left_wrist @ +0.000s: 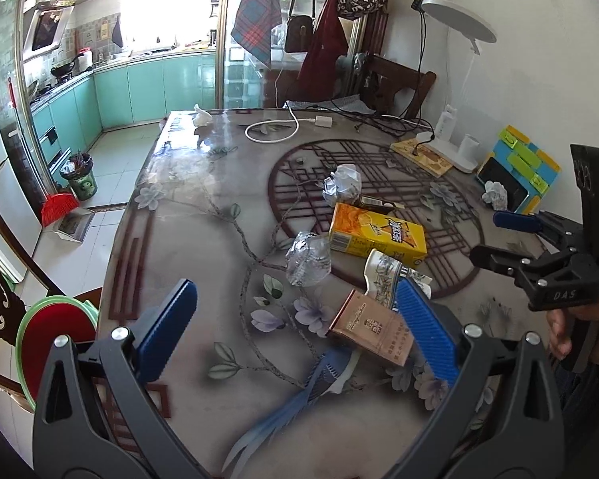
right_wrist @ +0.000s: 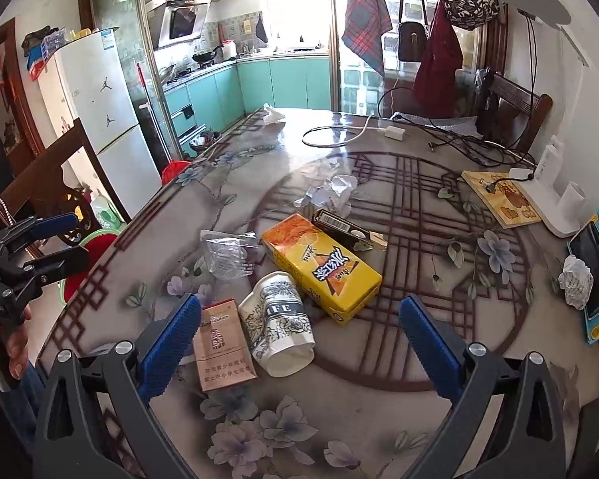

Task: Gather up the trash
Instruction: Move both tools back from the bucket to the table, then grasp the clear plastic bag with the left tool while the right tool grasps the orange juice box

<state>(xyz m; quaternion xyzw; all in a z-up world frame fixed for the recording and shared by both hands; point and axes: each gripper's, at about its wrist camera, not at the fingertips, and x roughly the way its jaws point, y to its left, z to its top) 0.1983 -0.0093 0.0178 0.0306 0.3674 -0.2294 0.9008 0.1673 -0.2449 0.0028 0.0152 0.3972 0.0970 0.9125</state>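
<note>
Trash lies on the patterned table (left_wrist: 203,215): a yellow carton (left_wrist: 377,234), a tipped paper cup (left_wrist: 387,277), a brown cigarette pack (left_wrist: 369,327), crumpled clear plastic (left_wrist: 308,257), a foil ball (left_wrist: 341,183), a dark small box (left_wrist: 375,201) and a paper wad (left_wrist: 496,194). My left gripper (left_wrist: 295,331) is open above the near table edge, the brown pack by its right finger. My right gripper (right_wrist: 299,343) is open above the cup (right_wrist: 277,325) and pack (right_wrist: 223,345); the carton (right_wrist: 321,265) lies just beyond. The right gripper also shows at the right of the left wrist view (left_wrist: 499,239).
A green bin with a red liner (left_wrist: 56,339) stands beside the table at the left. A lamp base (left_wrist: 451,151), a book (left_wrist: 421,155), a phone on a colourful stand (left_wrist: 515,175) and cables (left_wrist: 275,127) sit at the far side. A chair (left_wrist: 395,84) stands behind.
</note>
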